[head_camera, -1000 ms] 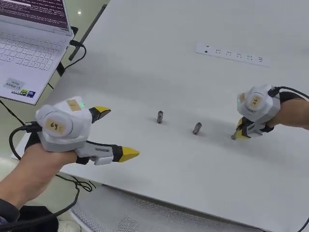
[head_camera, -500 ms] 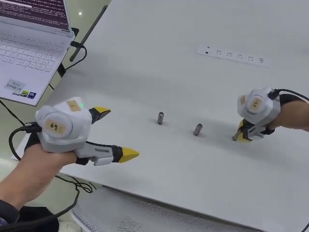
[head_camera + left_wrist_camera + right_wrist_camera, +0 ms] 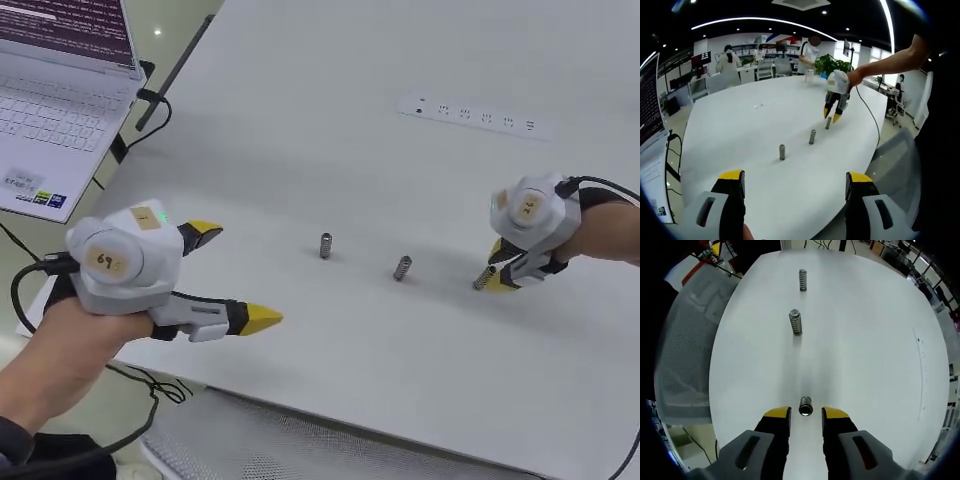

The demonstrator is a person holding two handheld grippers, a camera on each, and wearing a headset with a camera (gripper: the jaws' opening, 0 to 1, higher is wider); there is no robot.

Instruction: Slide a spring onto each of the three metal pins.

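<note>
The right hand-held gripper [image 3: 496, 270] is lowered to the desk [image 3: 330, 120] with its jaws narrowly apart. In the right gripper view we see the nearest spring [image 3: 805, 406] in the gap just ahead of the yellow tips, and we can make out no contact with either. The middle spring [image 3: 796, 322] and the far spring [image 3: 802, 280] stand upright in line beyond it, apart from each other. The left hand-held gripper [image 3: 238, 276] hovers at the near desk edge, jaws wide apart and empty.
</note>
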